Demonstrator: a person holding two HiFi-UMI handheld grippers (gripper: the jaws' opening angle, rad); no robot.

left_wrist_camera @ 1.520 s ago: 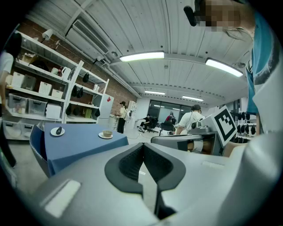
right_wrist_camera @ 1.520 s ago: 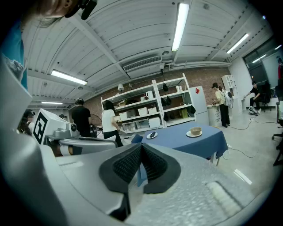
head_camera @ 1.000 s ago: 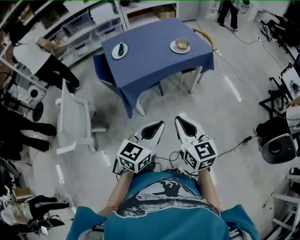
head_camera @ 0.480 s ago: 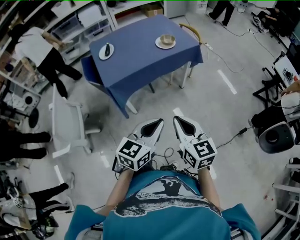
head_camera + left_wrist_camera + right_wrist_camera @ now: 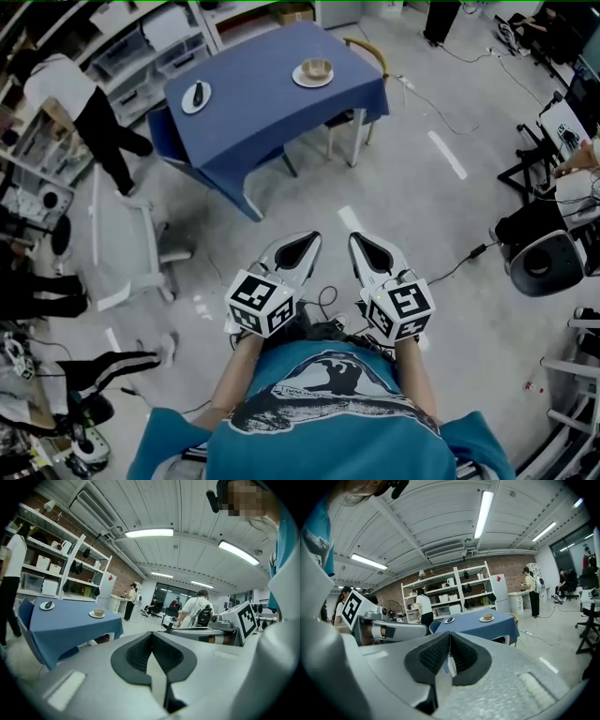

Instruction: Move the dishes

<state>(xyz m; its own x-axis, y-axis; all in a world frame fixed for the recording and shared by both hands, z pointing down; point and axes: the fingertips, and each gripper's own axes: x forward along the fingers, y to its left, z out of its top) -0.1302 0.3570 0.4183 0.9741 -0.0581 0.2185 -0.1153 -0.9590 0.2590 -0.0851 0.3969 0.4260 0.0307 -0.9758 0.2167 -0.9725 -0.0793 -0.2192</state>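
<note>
Both tongs shut, both empty. Left gripper [image 5: 306, 246]: closed pad to pad in its own view, nothing between. Right gripper [image 5: 366, 247]: same, closed tip to tip, nothing held. Carried side by side low in front of a teal shirt [image 5: 328, 412], near each other but not touching, aimed forward toward the table [image 5: 262, 108]. Marker cube at the rear of each, next to the wrist.

Dishes on the table, well apart from both grippers, with bare grey floor [image 5: 309, 202] between. Table covered by a blue cloth hanging down the sides. Two dishes on top:
- Right plate [image 5: 312, 72], tan bowl sitting on it, near the far right corner in head view.
- Left plate [image 5: 196, 97], small dark piece lying on it, near the left end. Cannot tell what the piece is.

Plates well apart from each other, neither touched.

Around the table:
- Wooden chair [image 5: 370, 52] tucked in at the right side.
- Blue chair [image 5: 164, 131] at the left end.
- White chair [image 5: 122, 234] on the floor to the left, apart from the table.
- Shelves [image 5: 141, 42] behind the table, with a person in a white top [image 5: 61, 80] standing there.

Same table and both plates seen small and far off in both gripper views.
</note>
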